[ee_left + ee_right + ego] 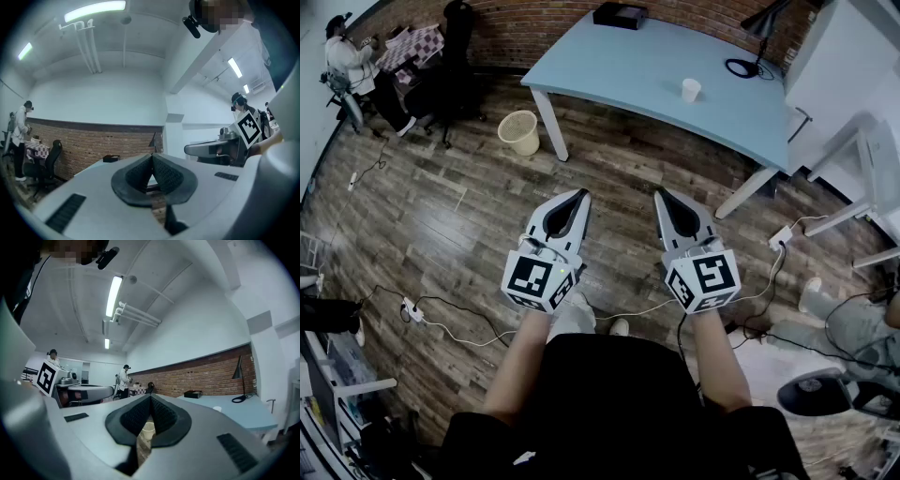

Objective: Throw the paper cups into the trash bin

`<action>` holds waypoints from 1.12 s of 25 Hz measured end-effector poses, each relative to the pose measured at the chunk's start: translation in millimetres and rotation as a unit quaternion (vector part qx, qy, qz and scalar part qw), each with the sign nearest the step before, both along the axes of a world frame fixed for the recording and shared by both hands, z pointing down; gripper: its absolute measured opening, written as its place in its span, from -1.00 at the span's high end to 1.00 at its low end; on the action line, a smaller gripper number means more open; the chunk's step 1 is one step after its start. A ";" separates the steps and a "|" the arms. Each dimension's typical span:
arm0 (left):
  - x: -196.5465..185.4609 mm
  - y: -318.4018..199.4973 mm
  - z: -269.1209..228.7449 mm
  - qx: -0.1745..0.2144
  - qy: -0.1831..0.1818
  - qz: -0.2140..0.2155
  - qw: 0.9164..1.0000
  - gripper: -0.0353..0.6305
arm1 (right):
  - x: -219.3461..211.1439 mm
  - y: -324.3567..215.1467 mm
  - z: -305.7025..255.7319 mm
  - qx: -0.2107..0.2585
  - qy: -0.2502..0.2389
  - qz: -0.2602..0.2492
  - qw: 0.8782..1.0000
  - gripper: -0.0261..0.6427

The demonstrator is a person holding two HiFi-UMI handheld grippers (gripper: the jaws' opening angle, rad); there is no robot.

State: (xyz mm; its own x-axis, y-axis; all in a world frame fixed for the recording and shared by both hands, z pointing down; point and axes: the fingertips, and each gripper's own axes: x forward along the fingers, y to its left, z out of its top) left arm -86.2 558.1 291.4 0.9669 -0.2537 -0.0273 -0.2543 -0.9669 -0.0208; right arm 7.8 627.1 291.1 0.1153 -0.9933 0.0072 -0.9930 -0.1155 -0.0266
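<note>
A white paper cup (pixel 691 89) stands on the light blue table (pixel 656 66), toward its right side; the right gripper view shows the cup (pixel 217 408) small on the tabletop. A cream mesh trash bin (pixel 518 131) sits on the wood floor by the table's left leg, and the bin (pixel 148 429) peeks through below the right jaws. My left gripper (pixel 578 195) and right gripper (pixel 661 195) are held side by side over the floor, well short of the table. Both are shut with nothing between the jaws.
A black desk lamp (pixel 752 42) and a black box (pixel 620 15) stand on the table. Cables and power strips (pixel 412 309) run across the floor. A person (pixel 356 70) sits by chairs at far left; white furniture (pixel 848 103) stands at right.
</note>
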 end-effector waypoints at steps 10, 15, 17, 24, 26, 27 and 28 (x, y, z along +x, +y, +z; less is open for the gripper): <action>15.0 -6.4 -1.2 -0.004 0.000 0.002 1.000 0.87 | 9.1 -4.4 1.6 -0.005 0.017 -0.007 1.000 0.91; 30.4 -12.2 -1.4 -0.001 0.003 0.017 1.000 0.87 | 20.5 -9.5 2.3 -0.005 0.016 0.006 1.000 0.91; 38.5 -16.7 0.0 -0.002 0.005 0.023 1.000 0.87 | 28.1 -14.0 3.9 -0.006 0.014 0.011 1.000 0.91; 65.4 -50.6 10.8 -0.014 0.005 0.035 0.999 0.87 | 52.1 -43.4 9.6 -0.009 0.015 0.027 0.999 0.91; 75.5 -59.5 11.9 -0.011 0.003 0.039 0.999 0.87 | 61.4 -53.4 11.4 -0.011 0.015 0.029 0.999 0.91; 81.0 -64.3 12.8 -0.009 0.001 0.042 0.999 0.87 | 66.8 -58.8 12.4 -0.013 0.014 0.032 0.999 0.91; 85.8 -69.5 13.5 -0.009 -0.001 0.044 0.999 0.87 | 72.0 -64.4 13.5 -0.016 0.015 0.035 0.999 0.91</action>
State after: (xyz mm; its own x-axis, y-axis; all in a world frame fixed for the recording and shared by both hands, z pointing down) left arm -0.4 488.6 304.9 0.9857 -0.1672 -0.0220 -0.1673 -0.9859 -0.0029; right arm 79.8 562.7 304.5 0.1846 -0.9822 0.0353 -0.9828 -0.1845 0.0071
